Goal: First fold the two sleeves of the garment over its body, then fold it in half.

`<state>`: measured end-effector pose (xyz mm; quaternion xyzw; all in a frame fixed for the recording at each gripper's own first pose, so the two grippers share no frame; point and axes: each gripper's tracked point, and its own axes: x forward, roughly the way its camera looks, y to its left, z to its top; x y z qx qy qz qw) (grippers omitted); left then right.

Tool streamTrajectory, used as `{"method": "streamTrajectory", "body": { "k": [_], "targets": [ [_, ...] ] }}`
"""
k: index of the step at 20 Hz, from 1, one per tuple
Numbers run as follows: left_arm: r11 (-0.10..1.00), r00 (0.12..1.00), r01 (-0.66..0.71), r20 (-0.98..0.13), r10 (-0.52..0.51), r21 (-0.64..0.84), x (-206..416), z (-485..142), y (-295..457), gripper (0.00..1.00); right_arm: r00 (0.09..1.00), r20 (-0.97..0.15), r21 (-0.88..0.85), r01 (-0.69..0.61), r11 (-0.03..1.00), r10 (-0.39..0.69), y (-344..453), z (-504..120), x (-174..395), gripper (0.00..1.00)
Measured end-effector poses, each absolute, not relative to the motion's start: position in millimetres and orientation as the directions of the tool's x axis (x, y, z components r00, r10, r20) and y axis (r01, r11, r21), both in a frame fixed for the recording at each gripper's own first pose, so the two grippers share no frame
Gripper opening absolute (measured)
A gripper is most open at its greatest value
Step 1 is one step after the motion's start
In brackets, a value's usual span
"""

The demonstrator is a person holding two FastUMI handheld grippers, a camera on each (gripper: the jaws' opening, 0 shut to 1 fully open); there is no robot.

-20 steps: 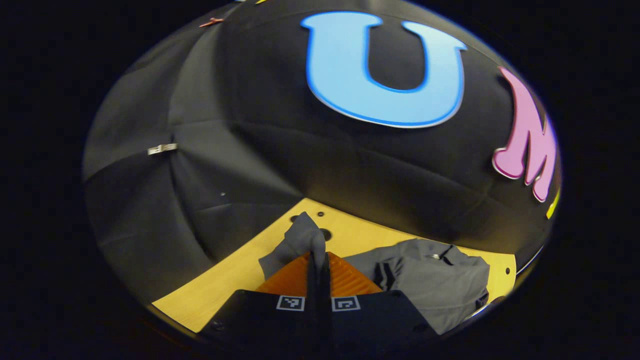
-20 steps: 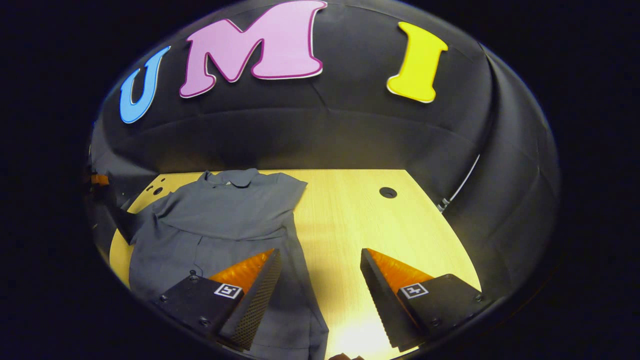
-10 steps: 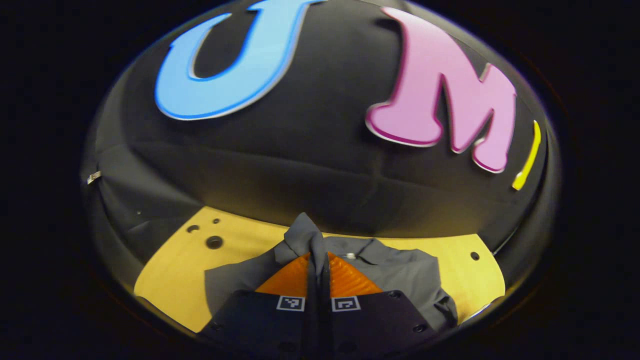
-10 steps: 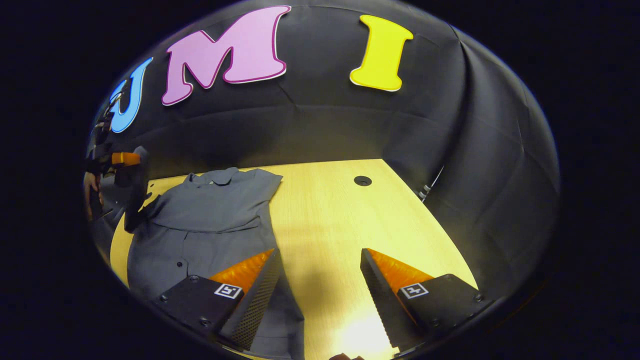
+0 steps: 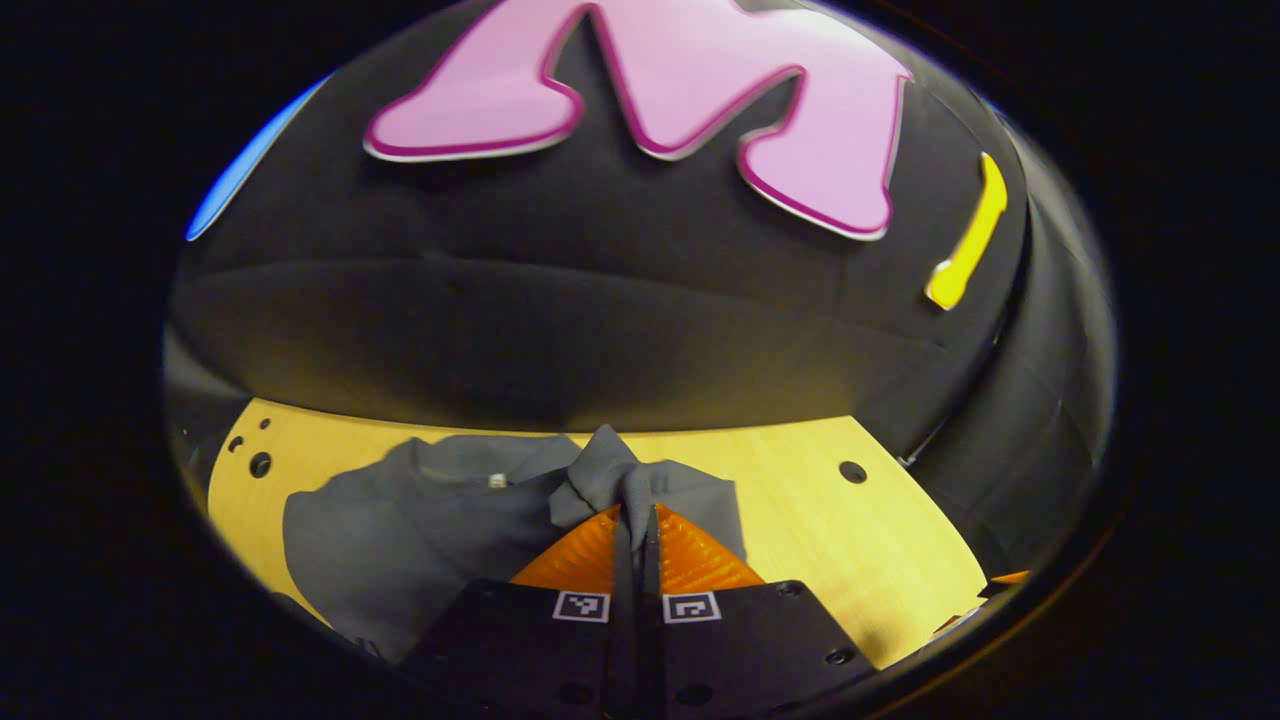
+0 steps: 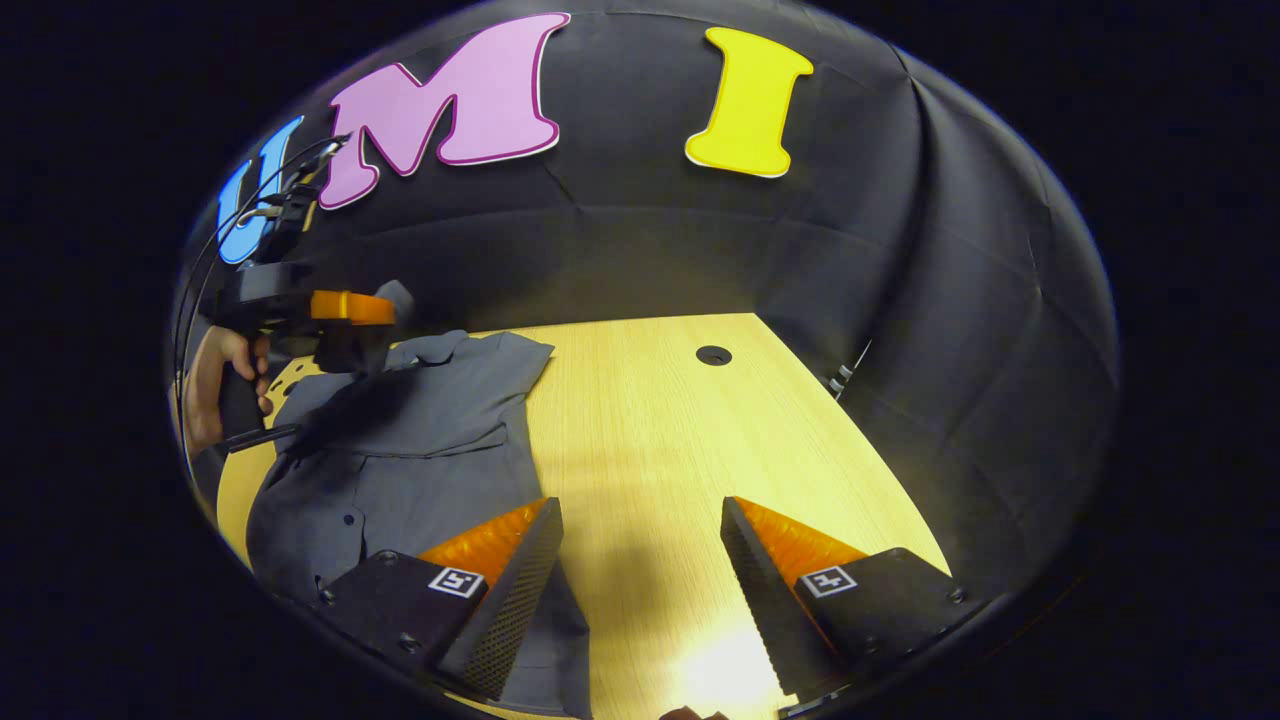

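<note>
Overhead, left gripper (image 5: 635, 515) pinches sleeve (image 5: 610, 475) above shirt (image 6: 420, 430); table (image 6: 660, 430) beside.

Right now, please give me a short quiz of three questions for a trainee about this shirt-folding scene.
1. True or false: the left claw is shut on the sleeve of the grey shirt.
2. The right claw is: A) open, B) shut on the collar.
3. Fill in: the shirt lies on the wooden ____.

Key: 1 true; 2 A; 3 table.
</note>
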<state>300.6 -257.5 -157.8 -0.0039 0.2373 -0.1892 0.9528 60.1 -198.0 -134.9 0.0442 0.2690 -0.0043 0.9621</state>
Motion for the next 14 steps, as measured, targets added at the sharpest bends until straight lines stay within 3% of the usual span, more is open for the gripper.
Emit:
{"method": "streamTrajectory", "body": {
  "k": [5,9,14],
  "targets": [
    [0.908,0.765,0.414,-0.513,-0.388,-0.069,300,-194,-306,0.05,0.85,-0.527,0.098,0.04,0.994,0.017,-200,-142,51,0.98],
    [0.89,0.738,0.448,-0.529,-0.42,-0.082,289,-204,-328,0.16,0.848,-0.53,0.096,0.038,0.995,0.019,-200,-146,49,0.98],
    [0.886,0.756,0.462,-0.504,-0.417,-0.04,276,-197,-325,0.8,0.84,-0.542,0.097,0.015,0.995,0.04,-194,-151,43,0.98]
  ]
}}
